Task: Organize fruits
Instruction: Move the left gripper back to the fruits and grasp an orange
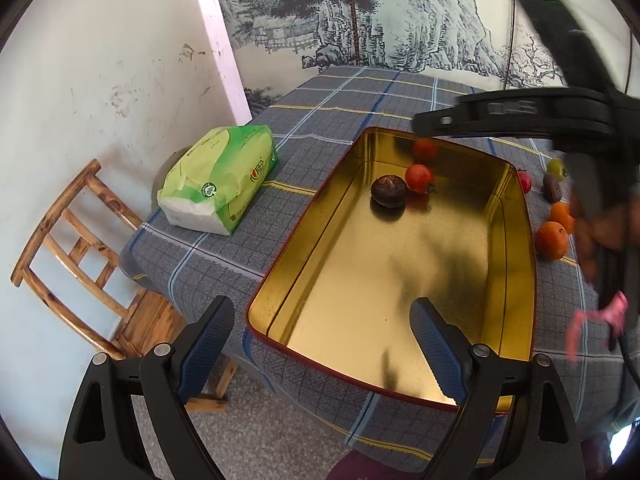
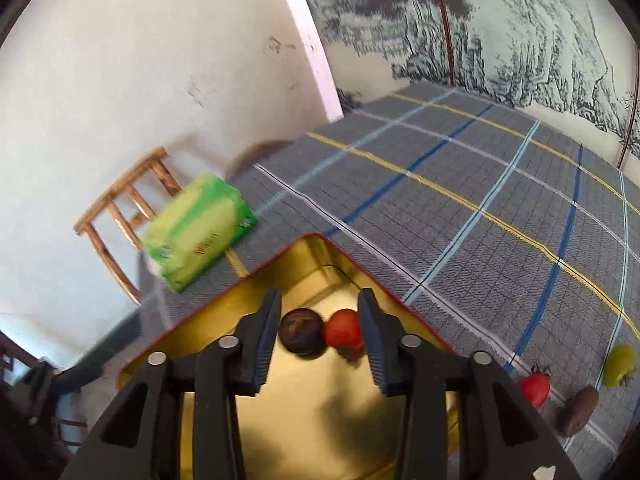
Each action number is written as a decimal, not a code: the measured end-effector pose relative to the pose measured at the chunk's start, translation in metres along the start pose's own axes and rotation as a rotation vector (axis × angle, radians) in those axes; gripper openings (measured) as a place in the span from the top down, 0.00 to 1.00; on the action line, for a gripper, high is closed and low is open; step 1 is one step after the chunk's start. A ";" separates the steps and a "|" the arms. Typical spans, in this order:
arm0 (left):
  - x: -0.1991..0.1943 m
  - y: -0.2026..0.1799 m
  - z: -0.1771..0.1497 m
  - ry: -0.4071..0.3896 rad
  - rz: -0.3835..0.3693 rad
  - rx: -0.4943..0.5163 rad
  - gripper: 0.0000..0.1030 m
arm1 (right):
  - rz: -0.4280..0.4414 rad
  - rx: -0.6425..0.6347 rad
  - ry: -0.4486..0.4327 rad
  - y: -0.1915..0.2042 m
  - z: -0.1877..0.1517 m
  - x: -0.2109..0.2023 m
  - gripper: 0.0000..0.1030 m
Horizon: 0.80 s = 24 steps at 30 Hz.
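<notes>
Left gripper (image 1: 320, 344) spread wide over the gold tin's (image 1: 516, 280) near rim; right gripper (image 2: 320, 336) parted, pinching nothing — inside the tin lie a dark fruit (image 2: 301, 331) touching a red tomato (image 2: 343, 330); beyond the tin's right wall, two oranges (image 1: 552, 240).

Glossy gold metal tin (image 1: 400, 280), matt woven tablecloth (image 1: 320, 120), varnished wooden chair (image 1: 80, 240).
</notes>
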<state>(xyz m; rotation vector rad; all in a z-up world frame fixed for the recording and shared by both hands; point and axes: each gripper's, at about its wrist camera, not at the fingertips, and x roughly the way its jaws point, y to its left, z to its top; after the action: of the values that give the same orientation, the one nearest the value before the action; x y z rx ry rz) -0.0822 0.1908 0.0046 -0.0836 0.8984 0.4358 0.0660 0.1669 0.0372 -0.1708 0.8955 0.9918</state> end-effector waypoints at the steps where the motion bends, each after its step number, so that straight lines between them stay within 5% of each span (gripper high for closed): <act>1: 0.000 0.000 0.000 0.000 0.001 0.001 0.13 | 0.006 -0.002 -0.015 0.002 -0.004 -0.007 0.56; 8: -0.005 -0.005 -0.001 -0.004 0.004 0.019 0.13 | 0.005 0.004 -0.075 -0.001 -0.059 -0.060 0.41; 24: -0.035 -0.042 -0.003 -0.042 -0.016 0.095 0.13 | -0.185 0.083 -0.043 -0.057 -0.172 -0.128 0.41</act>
<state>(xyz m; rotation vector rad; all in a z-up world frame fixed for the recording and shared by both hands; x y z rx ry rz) -0.0859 0.1400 0.0252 0.0051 0.8753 0.3777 -0.0179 -0.0357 0.0038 -0.1584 0.8632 0.7826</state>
